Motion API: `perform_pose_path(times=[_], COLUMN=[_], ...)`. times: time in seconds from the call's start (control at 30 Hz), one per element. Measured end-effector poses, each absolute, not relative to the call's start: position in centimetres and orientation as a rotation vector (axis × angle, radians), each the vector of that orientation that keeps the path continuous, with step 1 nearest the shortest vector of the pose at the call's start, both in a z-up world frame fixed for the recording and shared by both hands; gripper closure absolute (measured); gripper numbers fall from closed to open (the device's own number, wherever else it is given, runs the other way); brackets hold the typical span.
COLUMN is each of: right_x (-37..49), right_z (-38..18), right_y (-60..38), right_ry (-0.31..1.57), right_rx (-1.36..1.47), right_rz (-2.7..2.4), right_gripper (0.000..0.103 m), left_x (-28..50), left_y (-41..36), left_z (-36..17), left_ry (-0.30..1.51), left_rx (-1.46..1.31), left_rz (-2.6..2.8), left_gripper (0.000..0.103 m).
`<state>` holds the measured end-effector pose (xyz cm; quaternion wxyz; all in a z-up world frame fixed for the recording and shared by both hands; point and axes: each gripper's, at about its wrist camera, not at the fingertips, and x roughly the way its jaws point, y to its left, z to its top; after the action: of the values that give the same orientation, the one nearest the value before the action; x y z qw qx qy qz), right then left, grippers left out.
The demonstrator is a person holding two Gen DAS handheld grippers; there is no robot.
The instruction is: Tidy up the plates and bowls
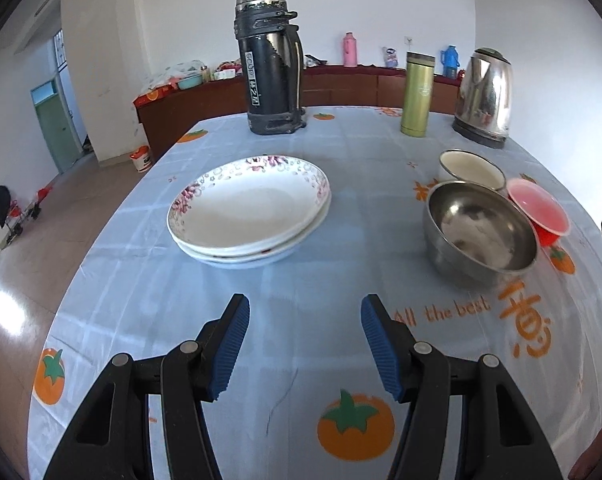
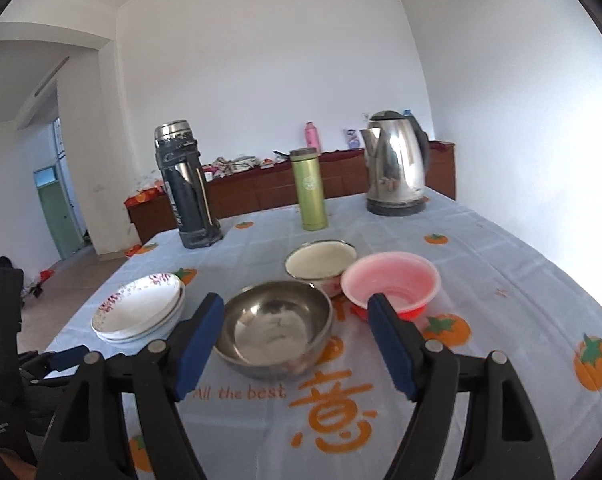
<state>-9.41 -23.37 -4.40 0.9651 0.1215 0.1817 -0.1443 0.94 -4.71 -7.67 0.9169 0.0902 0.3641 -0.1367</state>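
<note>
A stack of white floral plates [image 1: 249, 212] sits mid-table, also at the left of the right wrist view [image 2: 139, 312]. A steel bowl [image 1: 481, 232] [image 2: 275, 328], a white enamel bowl [image 1: 471, 170] [image 2: 321, 266] and a pink plastic bowl [image 1: 539, 210] [image 2: 391, 282] stand close together to the right of the plates. My left gripper [image 1: 305, 312] is open and empty, above the cloth in front of the plates. My right gripper [image 2: 297, 316] is open and empty, its jaws either side of the steel bowl in view, held short of it.
A black thermos [image 1: 271, 64] [image 2: 187, 186], a green flask [image 1: 417, 94] [image 2: 309, 188] and a steel kettle [image 1: 485, 98] [image 2: 397, 162] stand along the far side of the table. The tablecloth [image 1: 301, 400] drops off at the left edge to the floor.
</note>
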Motion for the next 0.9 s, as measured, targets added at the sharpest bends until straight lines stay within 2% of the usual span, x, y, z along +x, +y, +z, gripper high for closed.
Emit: perform_pose_path(times=[0.4,0.9], right_x=[-13.4,-17.9], right_z=[-2.9,-2.3], right_y=[-20.3,-17.1], right_ry=[0.368,0.381], right_rx=[0.198,0.199], right_rz=[-0.339,-0.399], right_gripper=[0.027,0.027], left_x=[-2.9,-6.9], left_y=[-1.8,1.8], left_z=[-6.0,-7.5], left_ry=[0.721,0.738], left_rx=[0.149,0.160], left_rz=[-0.305,-0.342], left_gripper=[0.042,0.042])
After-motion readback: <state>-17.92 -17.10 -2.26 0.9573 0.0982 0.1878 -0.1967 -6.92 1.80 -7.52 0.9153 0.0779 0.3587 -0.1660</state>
